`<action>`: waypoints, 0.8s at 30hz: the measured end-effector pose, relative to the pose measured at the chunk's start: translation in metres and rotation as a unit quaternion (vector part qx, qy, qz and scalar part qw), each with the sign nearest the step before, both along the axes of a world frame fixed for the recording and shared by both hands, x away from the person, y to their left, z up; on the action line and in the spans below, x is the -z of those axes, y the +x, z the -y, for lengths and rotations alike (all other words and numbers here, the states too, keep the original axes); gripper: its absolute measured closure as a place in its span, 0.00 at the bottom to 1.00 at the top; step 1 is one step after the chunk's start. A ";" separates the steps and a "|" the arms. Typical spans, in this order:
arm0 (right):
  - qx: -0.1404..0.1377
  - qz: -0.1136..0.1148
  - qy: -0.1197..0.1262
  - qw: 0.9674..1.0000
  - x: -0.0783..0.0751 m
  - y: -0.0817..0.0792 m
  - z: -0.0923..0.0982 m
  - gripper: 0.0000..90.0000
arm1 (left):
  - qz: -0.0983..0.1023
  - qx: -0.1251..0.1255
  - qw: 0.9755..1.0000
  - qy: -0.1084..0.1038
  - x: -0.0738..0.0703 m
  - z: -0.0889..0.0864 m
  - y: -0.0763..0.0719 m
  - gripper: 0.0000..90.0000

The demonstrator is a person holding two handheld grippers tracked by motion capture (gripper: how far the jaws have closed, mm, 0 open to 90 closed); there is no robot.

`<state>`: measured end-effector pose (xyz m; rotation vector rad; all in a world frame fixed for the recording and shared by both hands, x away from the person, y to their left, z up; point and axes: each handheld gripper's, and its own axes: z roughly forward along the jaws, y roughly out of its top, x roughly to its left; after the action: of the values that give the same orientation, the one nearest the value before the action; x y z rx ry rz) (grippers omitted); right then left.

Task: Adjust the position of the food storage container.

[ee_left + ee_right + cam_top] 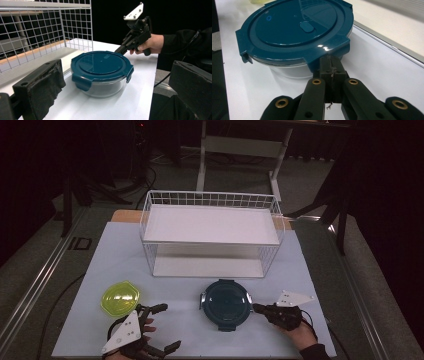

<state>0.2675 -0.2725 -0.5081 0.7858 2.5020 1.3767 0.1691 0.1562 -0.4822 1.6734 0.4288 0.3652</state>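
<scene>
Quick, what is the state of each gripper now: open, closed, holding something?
Left gripper: open, holding nothing.
Right gripper: closed, jaws pressed together with nothing between them, tips at a latch tab of the blue-lidded container.

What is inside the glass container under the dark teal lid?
Through the clear wall of the glass container nothing shows: it looks empty. The dark teal lid covers the top, so the middle of the floor stays hidden.

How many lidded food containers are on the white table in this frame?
2. The round glass container with the dark teal clip lid sits front centre, at the right gripper's shut tips. The smaller yellow-green lidded container sits front left, beside the open left gripper.
</scene>
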 end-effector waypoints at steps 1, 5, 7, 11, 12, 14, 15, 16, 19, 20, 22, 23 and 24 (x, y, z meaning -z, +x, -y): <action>-0.003 0.000 -0.001 1.000 0.000 0.001 -0.003 1.00 | 0.000 0.000 1.000 0.000 0.000 0.000 0.000 0.00; -0.011 -0.004 0.000 1.000 0.000 0.006 -0.013 1.00 | -0.001 -0.001 1.000 -0.001 0.000 0.000 0.000 0.00; -0.015 -0.003 -0.002 1.000 0.000 0.008 -0.019 1.00 | -0.003 -0.001 1.000 -0.001 0.000 0.000 0.000 0.00; -0.026 -0.001 -0.004 1.000 0.000 0.010 -0.028 1.00 | -0.004 -0.002 1.000 -0.001 0.001 0.000 0.001 0.00; -0.025 -0.001 -0.005 1.000 -0.001 0.010 -0.028 1.00 | -0.005 -0.002 1.000 -0.002 0.001 0.000 0.001 0.00; -0.025 0.000 -0.002 1.000 -0.002 0.010 -0.028 1.00 | -0.008 -0.003 1.000 -0.002 0.001 -0.001 0.001 0.00; -0.023 0.002 0.002 1.000 -0.003 0.010 -0.027 1.00 | -0.008 -0.004 1.000 -0.003 0.001 -0.001 0.001 0.00; -0.022 0.005 0.004 1.000 -0.005 0.009 -0.027 1.00 | -0.009 -0.004 1.000 -0.004 0.001 -0.001 0.001 0.00; -0.018 0.018 0.006 1.000 -0.013 0.004 -0.025 1.00 | -0.014 -0.004 1.000 -0.004 0.001 -0.002 0.002 0.00; -0.013 0.022 0.005 1.000 -0.017 0.002 -0.025 1.00 | -0.016 -0.004 1.000 -0.003 0.001 -0.001 0.002 0.00; -0.010 0.032 0.011 0.999 -0.022 -0.002 -0.024 1.00 | -0.018 0.000 1.000 -0.003 0.001 0.000 0.002 0.00; -0.006 0.037 0.013 0.999 -0.025 -0.004 -0.023 1.00 | -0.019 0.001 1.000 -0.001 0.000 0.001 0.003 0.00; -0.004 0.041 0.018 0.999 -0.027 -0.006 -0.023 0.97 | -0.021 0.000 1.000 0.000 0.000 0.002 0.003 0.00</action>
<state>0.2614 -0.2498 -0.4810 0.7117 2.4273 1.4308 0.1721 0.1547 -0.4822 1.6837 0.4599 0.3292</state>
